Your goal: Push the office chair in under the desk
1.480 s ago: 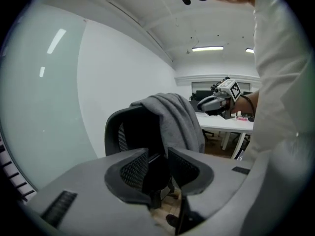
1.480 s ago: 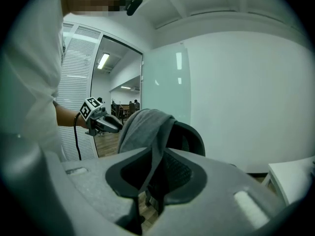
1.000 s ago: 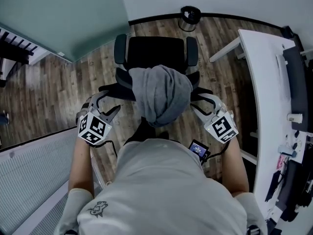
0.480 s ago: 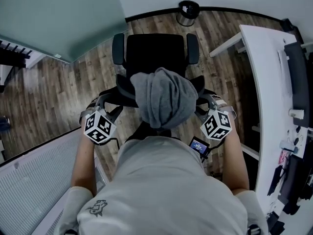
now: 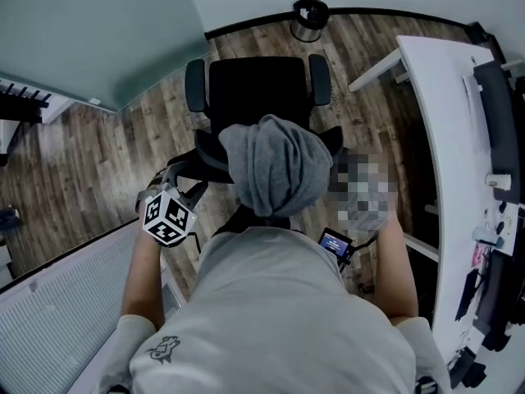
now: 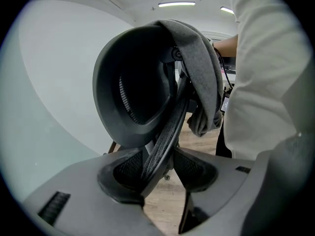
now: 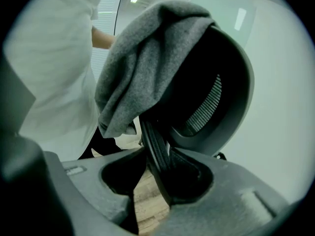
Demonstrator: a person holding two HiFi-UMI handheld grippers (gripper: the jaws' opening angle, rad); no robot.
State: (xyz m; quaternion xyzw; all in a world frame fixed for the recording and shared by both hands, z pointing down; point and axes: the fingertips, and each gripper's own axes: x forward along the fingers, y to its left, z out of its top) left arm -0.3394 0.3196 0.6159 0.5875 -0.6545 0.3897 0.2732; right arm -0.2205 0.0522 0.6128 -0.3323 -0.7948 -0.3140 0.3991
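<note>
Grey cloth [image 5: 275, 167] hangs over the top of the office chair [image 5: 258, 89], which stands on the wooden floor [image 5: 107, 154] directly ahead of you, its seat pointing away from you.

**Grip.** The left gripper [image 6: 160, 156] has just been closing, and its jaws now clamp the mesh-wrapped rim of the backrest [image 6: 165, 132] on the chair's left side. The right gripper [image 7: 157, 166] has also just been closing, and it pinches the matching rim on the right. In the head view a mosaic patch covers that gripper.

**Progress.** Both holds appear to be taken, but the push itself is not yet done. The chair is well apart from the white surface [image 5: 447, 138] at your right and faces past it. What likely remains is to swing the chair toward that surface and roll it under.

**Clearance.**
- Bare floor lies between the chair and the surface.
- A slanted white leg [image 5: 377, 76] stands at the surface's far end.
- A bin [image 5: 308, 19] sits beyond the seat.
- A ribbed panel [image 5: 57, 302] lies close at your left.
</note>
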